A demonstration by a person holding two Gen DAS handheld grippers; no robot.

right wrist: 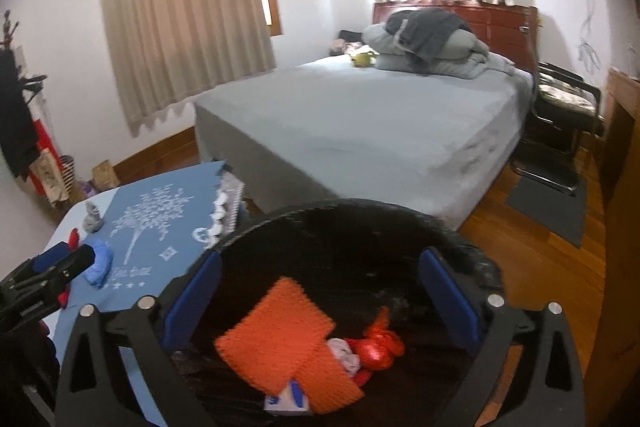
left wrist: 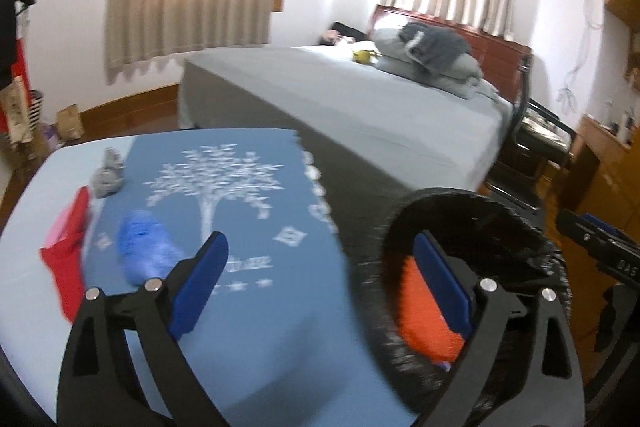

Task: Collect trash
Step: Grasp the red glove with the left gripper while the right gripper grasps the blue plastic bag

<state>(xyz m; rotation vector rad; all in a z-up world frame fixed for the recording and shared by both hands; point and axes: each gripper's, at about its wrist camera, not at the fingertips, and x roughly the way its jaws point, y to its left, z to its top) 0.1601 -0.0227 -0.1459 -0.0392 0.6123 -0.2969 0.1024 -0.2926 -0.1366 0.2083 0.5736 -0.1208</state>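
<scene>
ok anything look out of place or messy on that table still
Yes: three bits of litter lie loose on the blue tablecloth, outside the black bin: a crumpled blue wad, a red wrapper at the left edge and a grey scrunched piece further back. Nothing looks spilled or broken.

Black gripper (left wrist: pixel 320 291) frame, blue pads (left wrist: pixel 202 283), silver pivot screws (left wrist: pixel 489 284).
</scene>
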